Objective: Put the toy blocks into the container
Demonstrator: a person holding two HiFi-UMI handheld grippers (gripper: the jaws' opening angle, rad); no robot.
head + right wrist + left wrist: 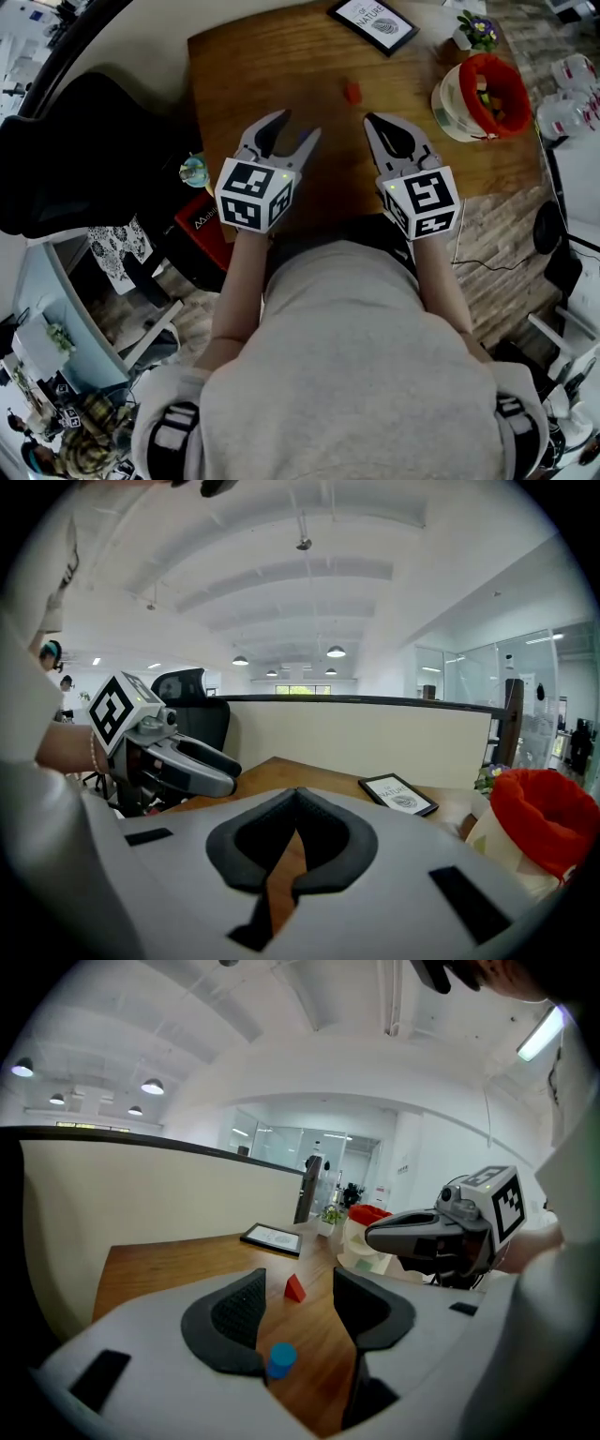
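A small red wedge block lies on the wooden table, ahead of and between both grippers. In the left gripper view the red block sits beyond the open jaws. A blue cylinder block rests on the wood low between them, beside the left finger and not gripped. My left gripper is open. My right gripper is shut with nothing in it, its pads meeting. The red-lined white container stands at the table's right edge with several blocks inside.
A framed picture lies at the table's far edge, with a small potted plant beside it. A black office chair stands left of the table. A low partition wall runs behind the table.
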